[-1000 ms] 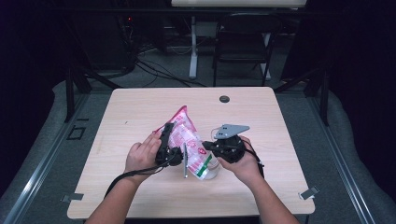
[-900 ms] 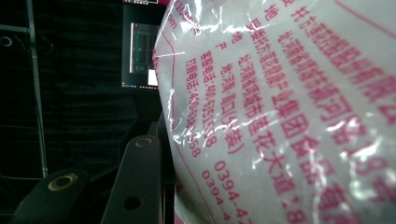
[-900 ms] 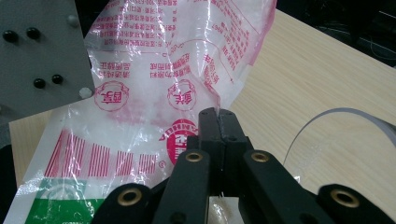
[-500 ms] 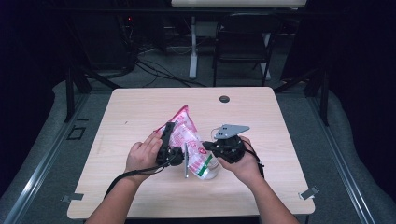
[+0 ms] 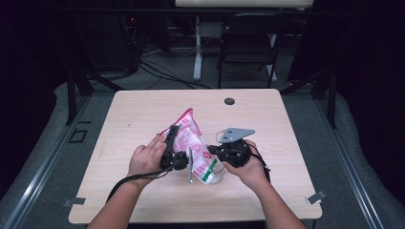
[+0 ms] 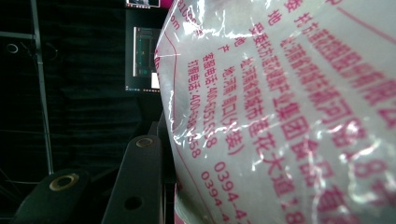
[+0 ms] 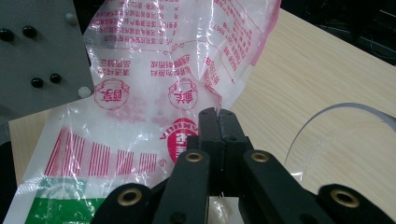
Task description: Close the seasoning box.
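Observation:
A clear plastic bag [image 5: 191, 143] with pink print, white contents and a green lower end stands tilted over the middle of the wooden table [image 5: 143, 109]. My left gripper [image 5: 177, 136] holds it from the left. Up close the bag [image 6: 280, 116] presses against one black finger [image 6: 137, 177] and hides the other. My right gripper [image 5: 211, 150] comes in from the right. Its jaws [image 7: 218, 114] are shut, pinching a thin edge of the bag's film [image 7: 154, 93].
A small black round cap [image 5: 229, 101] sits near the table's far edge. A dark chair [image 5: 248, 43] and cables stand beyond it. The left gripper's grey plate [image 7: 37, 56] is close to the bag. Bare tabletop [image 7: 317, 70] lies to the right.

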A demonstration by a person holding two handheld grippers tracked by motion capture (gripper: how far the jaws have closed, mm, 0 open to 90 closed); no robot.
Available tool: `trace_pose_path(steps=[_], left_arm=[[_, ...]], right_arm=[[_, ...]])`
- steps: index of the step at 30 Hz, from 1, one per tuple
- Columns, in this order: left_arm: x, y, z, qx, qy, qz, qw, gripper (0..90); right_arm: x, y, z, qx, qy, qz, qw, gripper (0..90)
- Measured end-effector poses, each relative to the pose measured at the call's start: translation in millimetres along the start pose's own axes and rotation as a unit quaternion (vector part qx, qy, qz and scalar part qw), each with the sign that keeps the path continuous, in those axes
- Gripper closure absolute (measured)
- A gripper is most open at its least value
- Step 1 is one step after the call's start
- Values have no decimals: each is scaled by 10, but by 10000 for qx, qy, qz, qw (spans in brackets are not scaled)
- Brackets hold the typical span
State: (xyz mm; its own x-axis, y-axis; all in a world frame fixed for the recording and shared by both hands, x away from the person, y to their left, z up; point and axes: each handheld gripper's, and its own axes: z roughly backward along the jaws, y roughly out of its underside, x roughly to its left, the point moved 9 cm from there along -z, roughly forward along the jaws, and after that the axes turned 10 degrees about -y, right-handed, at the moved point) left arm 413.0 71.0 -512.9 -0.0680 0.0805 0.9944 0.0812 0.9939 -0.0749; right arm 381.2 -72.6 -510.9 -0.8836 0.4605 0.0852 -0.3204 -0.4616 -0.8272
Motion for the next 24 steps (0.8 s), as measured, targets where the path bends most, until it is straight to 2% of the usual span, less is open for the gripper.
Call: trace_pose_path(steps=[24], left_arm=[[9, -3, 7, -24, 14, -70, 10000, 655]], right_arm=[[11, 25, -35, 66, -32, 0, 10000, 900]])
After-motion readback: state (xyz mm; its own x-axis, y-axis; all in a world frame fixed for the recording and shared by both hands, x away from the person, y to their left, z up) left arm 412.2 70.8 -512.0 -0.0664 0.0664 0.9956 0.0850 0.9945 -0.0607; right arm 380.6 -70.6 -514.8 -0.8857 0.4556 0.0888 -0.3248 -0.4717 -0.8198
